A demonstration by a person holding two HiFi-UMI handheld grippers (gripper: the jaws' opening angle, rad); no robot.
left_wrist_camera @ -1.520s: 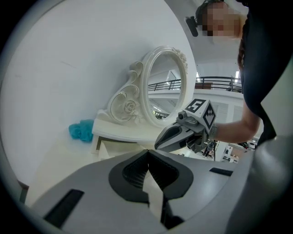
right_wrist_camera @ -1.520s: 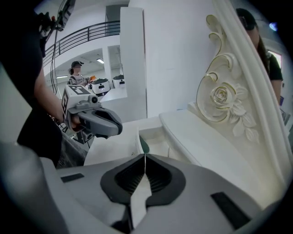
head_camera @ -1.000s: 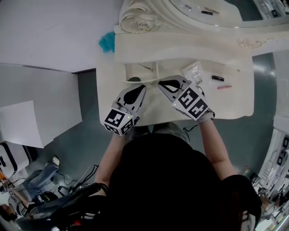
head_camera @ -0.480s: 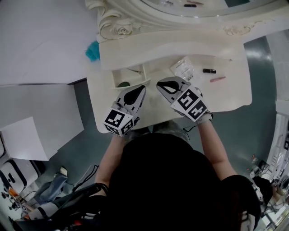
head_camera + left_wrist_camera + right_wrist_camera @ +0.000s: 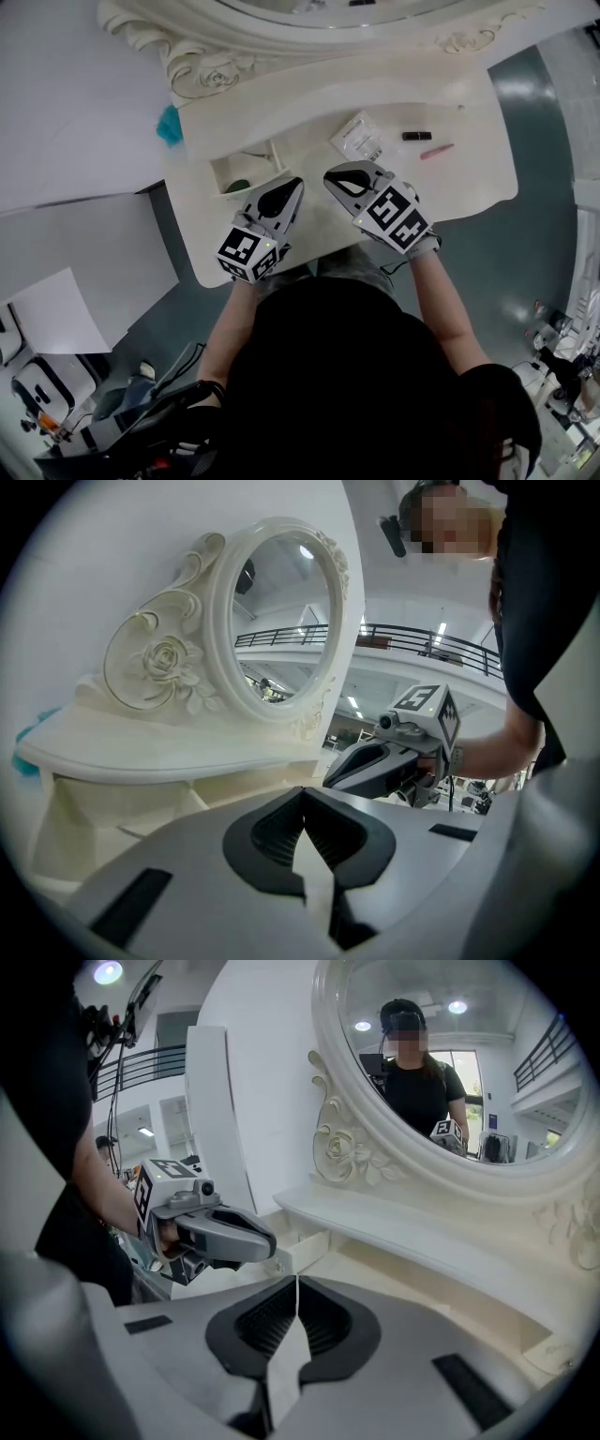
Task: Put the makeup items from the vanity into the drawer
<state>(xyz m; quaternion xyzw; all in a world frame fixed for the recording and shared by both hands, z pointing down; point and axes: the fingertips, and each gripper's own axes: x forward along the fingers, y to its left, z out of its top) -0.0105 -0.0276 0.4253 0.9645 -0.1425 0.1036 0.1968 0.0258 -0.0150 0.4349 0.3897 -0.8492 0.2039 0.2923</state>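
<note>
Head view shows the vanity surface (image 5: 459,183) with its drawer (image 5: 258,178) open at the left end. Just right of the drawer are the left gripper (image 5: 297,182) and then the right gripper (image 5: 329,176), each with fingers together on nothing. Farther right lie a clear packet (image 5: 356,138), a black tube (image 5: 417,136) and a pink stick (image 5: 437,151). The right fingers should part before reaching the packet, then take it squarely by one edge.

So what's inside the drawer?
The drawer holds a dark round thing and a thin thing. Anything further back under the shelf is covered.
</note>
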